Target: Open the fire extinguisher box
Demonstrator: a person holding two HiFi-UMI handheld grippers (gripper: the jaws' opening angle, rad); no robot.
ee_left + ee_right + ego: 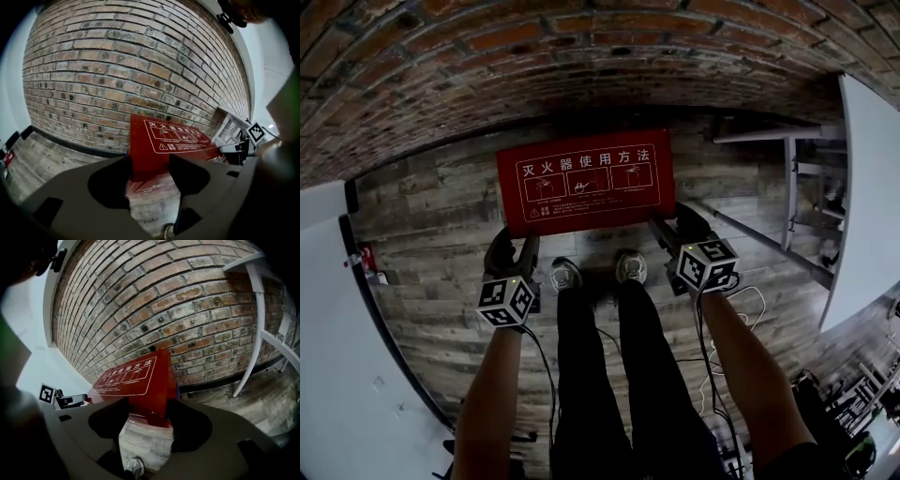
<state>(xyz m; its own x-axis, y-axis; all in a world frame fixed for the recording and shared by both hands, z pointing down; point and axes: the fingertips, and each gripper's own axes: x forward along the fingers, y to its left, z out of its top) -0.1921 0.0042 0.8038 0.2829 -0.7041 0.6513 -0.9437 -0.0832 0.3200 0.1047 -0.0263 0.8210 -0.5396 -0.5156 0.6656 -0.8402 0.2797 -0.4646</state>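
A flat red fire extinguisher box (pixel 586 180) with white usage pictures on its lid lies on the wooden floor against the brick wall. My left gripper (pixel 514 242) is at the lid's near left corner. In the left gripper view that corner (pixel 154 140) fills the gap of my left gripper (pixel 150 161), whose wide-set jaws press on it. My right gripper (pixel 677 225) is at the near right corner. In the right gripper view the red corner (pixel 150 380) sits in my right gripper (pixel 150 405), touched by both jaws.
The brick wall (pixel 581 56) rises right behind the box. A white metal rack (pixel 806 178) stands at the right, with cables (pixel 750 302) on the floor beside it. The person's shoes (pixel 565 274) are just in front of the box. White panels flank both sides.
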